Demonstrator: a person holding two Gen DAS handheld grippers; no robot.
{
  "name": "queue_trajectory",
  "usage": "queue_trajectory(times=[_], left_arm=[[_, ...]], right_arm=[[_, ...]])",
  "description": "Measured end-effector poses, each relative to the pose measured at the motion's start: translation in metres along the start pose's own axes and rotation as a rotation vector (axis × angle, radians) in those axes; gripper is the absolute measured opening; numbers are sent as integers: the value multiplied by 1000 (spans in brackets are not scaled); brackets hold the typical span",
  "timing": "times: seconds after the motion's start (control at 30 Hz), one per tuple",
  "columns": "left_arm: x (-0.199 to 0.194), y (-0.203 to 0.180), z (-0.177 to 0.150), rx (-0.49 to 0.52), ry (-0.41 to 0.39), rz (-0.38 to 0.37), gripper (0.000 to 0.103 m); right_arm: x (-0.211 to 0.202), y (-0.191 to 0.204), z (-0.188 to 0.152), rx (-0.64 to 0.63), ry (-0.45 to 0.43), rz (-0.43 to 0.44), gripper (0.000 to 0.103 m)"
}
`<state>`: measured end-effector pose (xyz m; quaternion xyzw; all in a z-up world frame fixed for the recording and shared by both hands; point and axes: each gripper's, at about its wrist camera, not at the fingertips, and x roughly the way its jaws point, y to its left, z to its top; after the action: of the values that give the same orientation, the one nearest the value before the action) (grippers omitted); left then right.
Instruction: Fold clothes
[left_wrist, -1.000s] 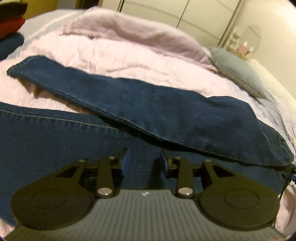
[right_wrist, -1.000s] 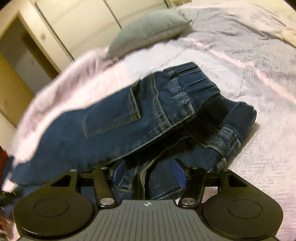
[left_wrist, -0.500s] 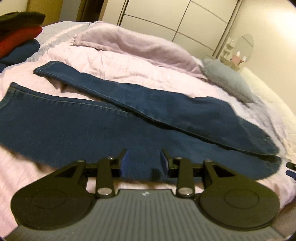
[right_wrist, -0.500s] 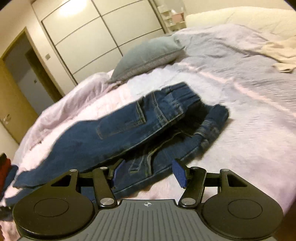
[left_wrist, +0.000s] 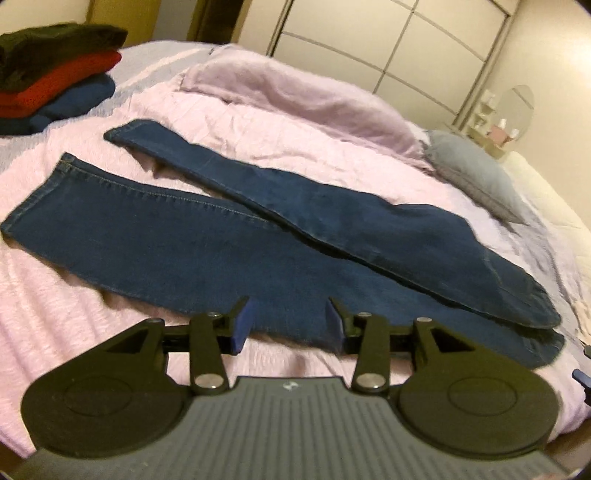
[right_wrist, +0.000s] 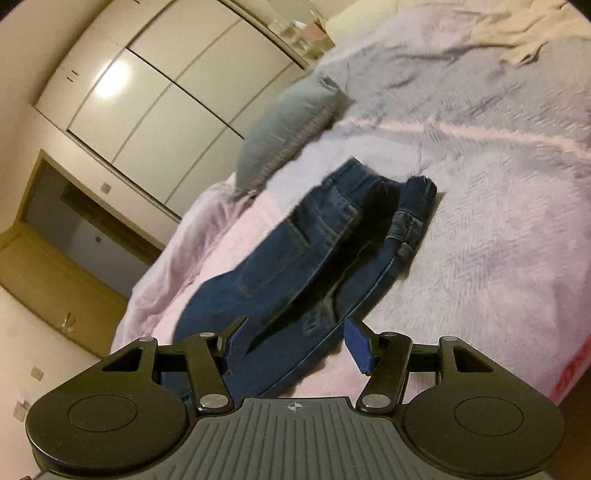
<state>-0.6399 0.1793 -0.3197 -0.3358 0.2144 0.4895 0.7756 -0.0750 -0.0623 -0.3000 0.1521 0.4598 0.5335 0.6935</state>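
Three folded garments, dark, red and navy, sit as a stack (left_wrist: 55, 70) at the far left of the bed, well apart from the work. Lilac fuzzy blanket (left_wrist: 295, 99) is bunched behind the jeans, grey-blue pillow (left_wrist: 476, 173) beyond it, near a small vanity mirror (left_wrist: 517, 107). Cream wardrobe doors (right_wrist: 159, 99) and a dark doorway (right_wrist: 74, 236) fill the back wall; a crumpled beige cloth (right_wrist: 524, 33) lies far off on the grey-lilac quilted bedspread (right_wrist: 498, 221). Nothing blocks either gripper.

Dark blue denim jeans (left_wrist: 207, 240) lie flat on the pink cover, legs splayed toward the left, the farther leg overlapping the near one toward the waist end. Left gripper (left_wrist: 288, 323) hovers over the near edge of the near leg, jaws opening, blue pads clear of the denim, nothing pinched. Right gripper (right_wrist: 293, 343) has jaws wide apart and empty; the waistband and back pocket end of the jeans lie just ahead of it, the near edge showing between the pads in view but not gripped.

Left gripper is angled downward at the bed. Right wrist view is rolled, so the room looks tilted; motion blur on the cloth.
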Motion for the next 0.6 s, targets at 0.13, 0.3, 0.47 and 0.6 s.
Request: queue_trajectory(times=[0.13,0.3,0.47,0.6], left_arm=[[39,4,23,-70,37,31,38],[62,25,51,-195,16,-9,38],[72,48,68,-288,-28,38,39],[87,71,81,-413,-36,65,44]], right_arm=[[44,0,24,-13,47,-30,60],[67,-4,40,1,48,-65,60],[77,-15,37,-10,39,-83,60],[78,-19,40,32,42,-53,60]])
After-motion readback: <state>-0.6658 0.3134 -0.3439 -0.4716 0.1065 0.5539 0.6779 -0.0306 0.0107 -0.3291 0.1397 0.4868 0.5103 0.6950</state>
